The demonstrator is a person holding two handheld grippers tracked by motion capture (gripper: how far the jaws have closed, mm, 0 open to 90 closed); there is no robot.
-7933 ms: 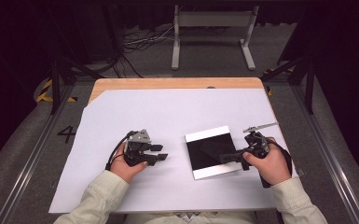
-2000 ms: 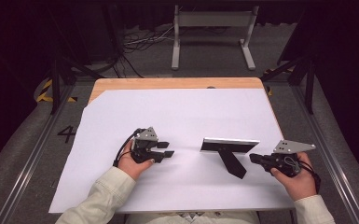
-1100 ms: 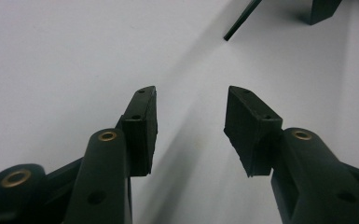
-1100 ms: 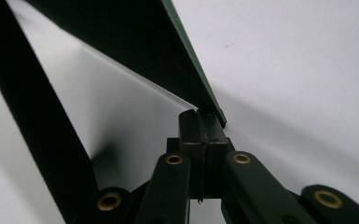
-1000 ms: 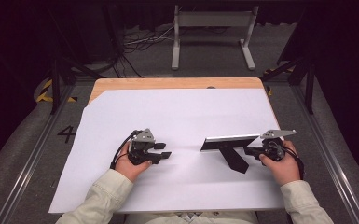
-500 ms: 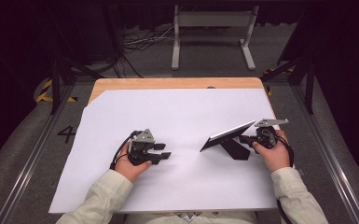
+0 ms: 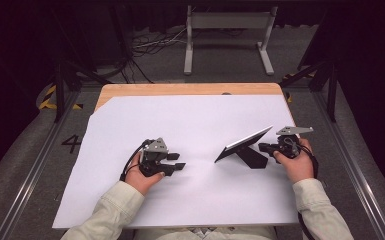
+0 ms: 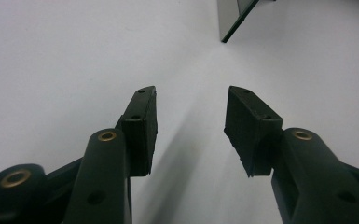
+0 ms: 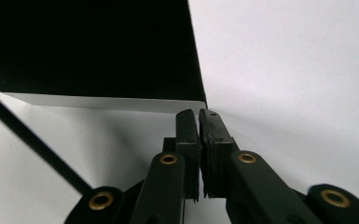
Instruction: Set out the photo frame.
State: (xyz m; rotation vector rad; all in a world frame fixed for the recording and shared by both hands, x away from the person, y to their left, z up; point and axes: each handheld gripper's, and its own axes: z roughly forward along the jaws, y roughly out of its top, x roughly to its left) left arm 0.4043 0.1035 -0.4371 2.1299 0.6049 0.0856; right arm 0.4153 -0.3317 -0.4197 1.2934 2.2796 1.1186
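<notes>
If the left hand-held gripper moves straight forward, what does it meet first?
Probably the tilted black sheet with a white edge, which lies ahead and slightly right of the open left hand-held gripper; depth is unclear.

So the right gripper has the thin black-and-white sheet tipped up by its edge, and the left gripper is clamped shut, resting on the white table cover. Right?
Not quite: the left gripper is open, with a clear gap between its jaws in the left gripper view. The rest holds: the right gripper has the thin black-and-white sheet tipped up by its edge, and the left rests on the white table cover.
</notes>
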